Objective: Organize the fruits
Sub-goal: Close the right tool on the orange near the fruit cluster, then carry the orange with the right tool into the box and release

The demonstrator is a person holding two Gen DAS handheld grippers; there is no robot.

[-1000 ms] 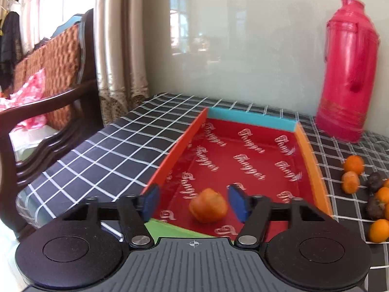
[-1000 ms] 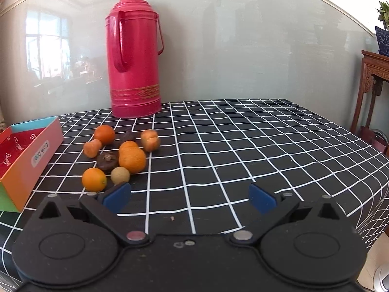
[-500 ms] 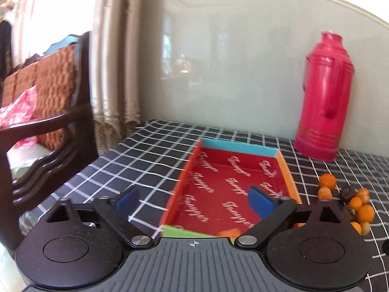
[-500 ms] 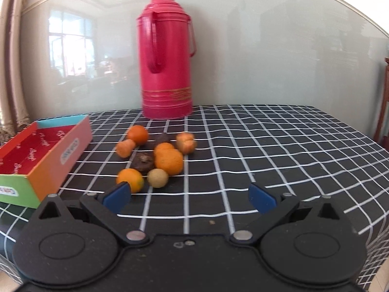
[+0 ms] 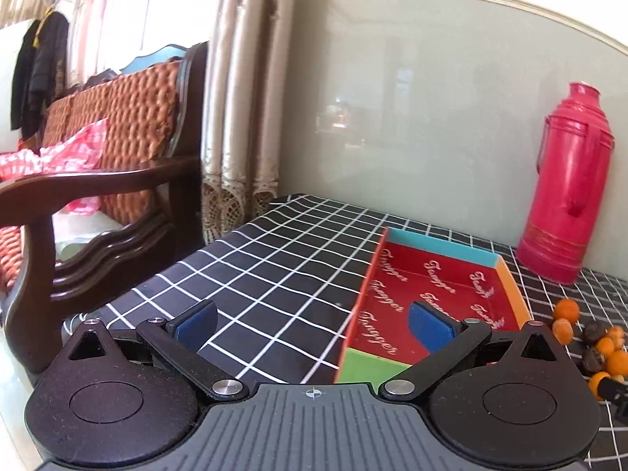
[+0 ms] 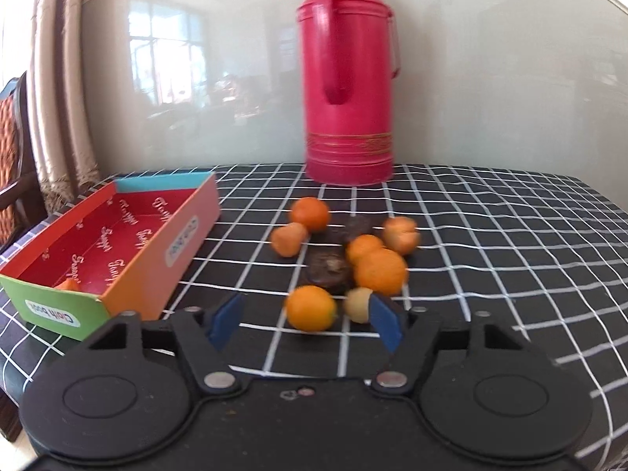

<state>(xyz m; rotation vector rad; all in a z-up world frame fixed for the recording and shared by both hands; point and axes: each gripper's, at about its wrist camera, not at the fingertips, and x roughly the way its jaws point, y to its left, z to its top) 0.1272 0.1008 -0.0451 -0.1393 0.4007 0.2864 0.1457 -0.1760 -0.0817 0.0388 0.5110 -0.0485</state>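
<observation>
The colourful cardboard box (image 5: 439, 271) with its red inside lies on the checked table, just right of my left gripper (image 5: 312, 324). That gripper is open and empty, held back from the box's green near end. In the right wrist view the box (image 6: 157, 247) holds one orange fruit (image 6: 70, 285) in its near corner. Several loose fruits lie right of the box, orange ones and dark ones (image 6: 327, 271). My right gripper (image 6: 307, 321) is low at the near side of that pile. Its jaws are closing around the nearest orange (image 6: 311, 308), with a gap still on each side.
A tall pink thermos (image 6: 349, 78) stands behind the fruits against the glossy wall. A wooden armchair (image 5: 98, 196) and curtains (image 5: 243, 117) are off the table's left edge. Checked cloth (image 6: 490, 235) stretches right of the pile.
My left gripper opened, left the orange fruit in the box and drew back to the left. My right gripper moved in on the fruit pile and its jaws narrowed around the nearest orange.
</observation>
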